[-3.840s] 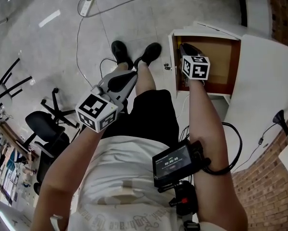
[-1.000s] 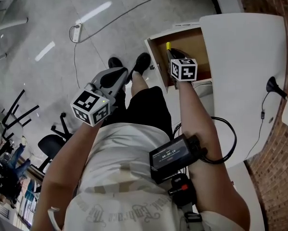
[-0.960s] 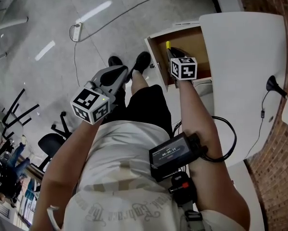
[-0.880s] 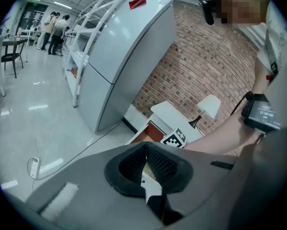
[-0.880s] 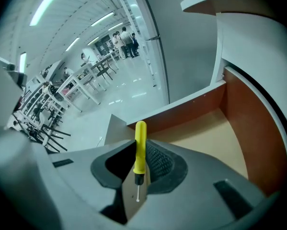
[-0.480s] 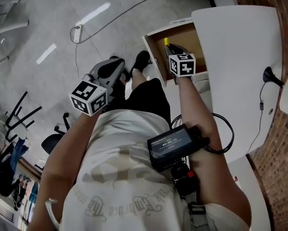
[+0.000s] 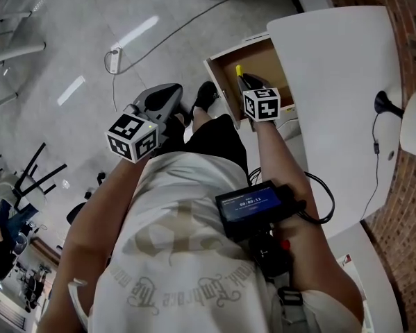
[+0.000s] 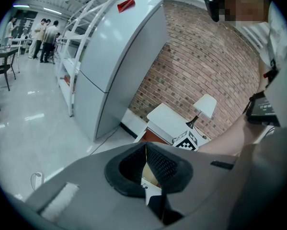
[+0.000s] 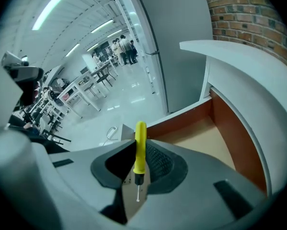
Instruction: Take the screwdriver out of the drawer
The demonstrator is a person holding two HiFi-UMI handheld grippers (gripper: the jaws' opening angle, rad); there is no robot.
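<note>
Right gripper view: screwdriver (image 9: 140, 134) clamped between right tool (image 9: 136, 151) jaws, above drawer (image 9: 203, 139).

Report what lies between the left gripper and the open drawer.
In the head view, the person's leg and a black shoe lie between the left gripper and the drawer.

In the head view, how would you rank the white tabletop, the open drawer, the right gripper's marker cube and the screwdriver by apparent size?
Largest to smallest:
1. white tabletop
2. drawer
3. marker cube on the right gripper
4. screwdriver, of which only part of the yellow handle shows past the gripper
</note>
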